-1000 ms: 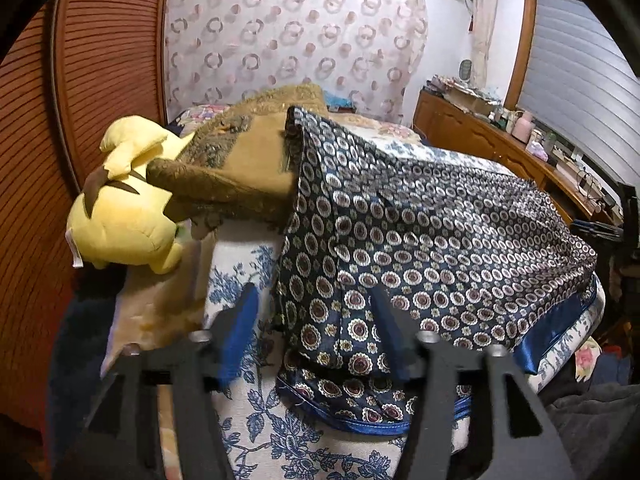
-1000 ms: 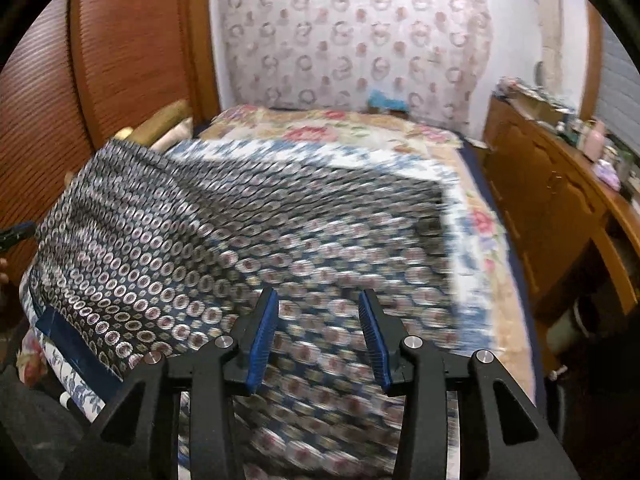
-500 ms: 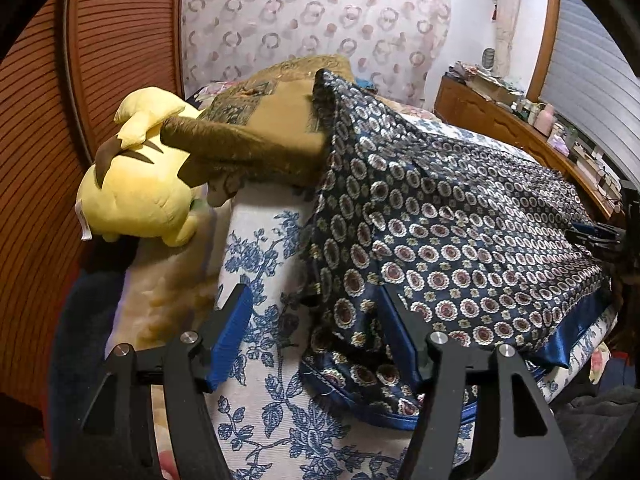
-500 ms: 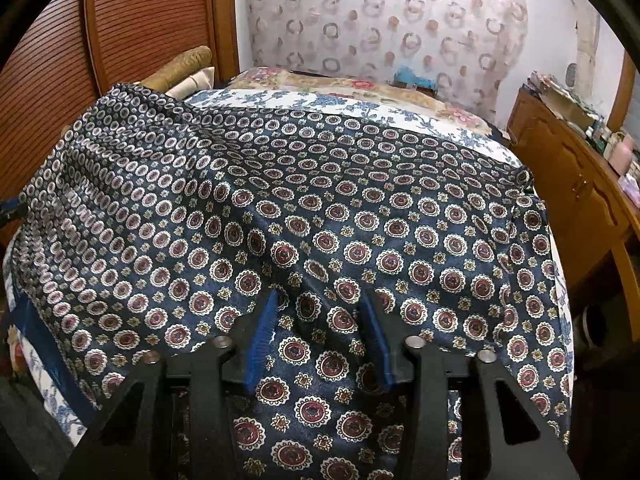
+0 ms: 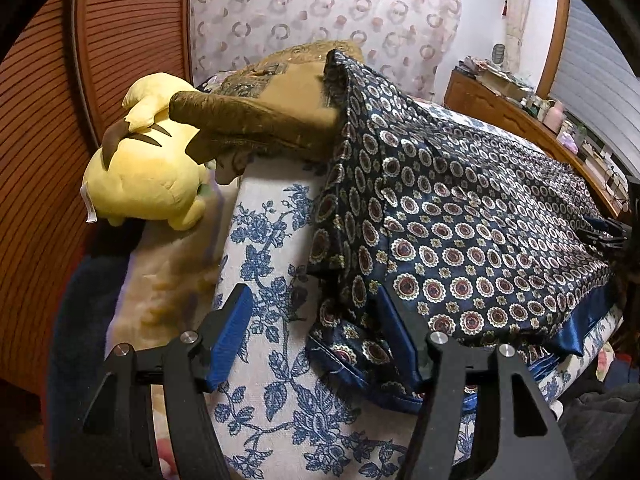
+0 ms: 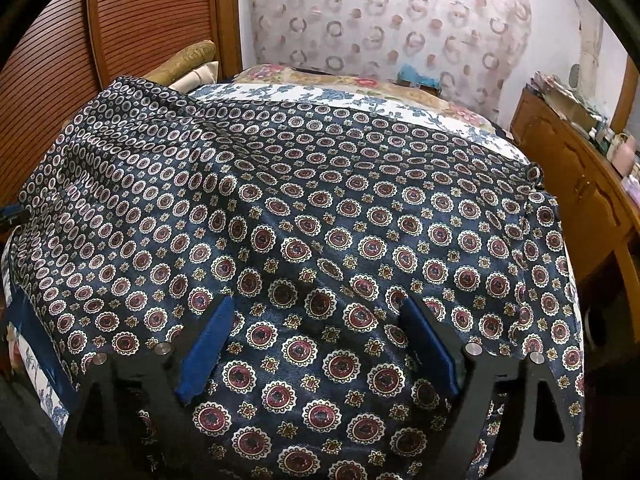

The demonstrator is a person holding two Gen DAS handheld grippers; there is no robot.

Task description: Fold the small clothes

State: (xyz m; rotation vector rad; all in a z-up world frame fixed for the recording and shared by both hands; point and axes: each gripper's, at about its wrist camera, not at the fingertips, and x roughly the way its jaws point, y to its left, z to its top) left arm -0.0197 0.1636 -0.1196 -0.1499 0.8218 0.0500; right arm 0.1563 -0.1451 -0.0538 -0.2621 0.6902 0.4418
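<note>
Where garment (image 6: 320,208) lies — floral bedsheet (image 5: 272,272).

Left gripper (image 5: 316,342) spread; right gripper (image 6: 318,344) just widened

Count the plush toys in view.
1. A yellow plush toy lies at the bed's left edge, beside the brown cushion; others may be hidden behind the cushion.

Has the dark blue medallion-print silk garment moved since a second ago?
Yes. The dark blue medallion-print silk garment has dropped and spread flat, covering more of the floral bed sheet; the right gripper has just opened, pads clear.
</note>
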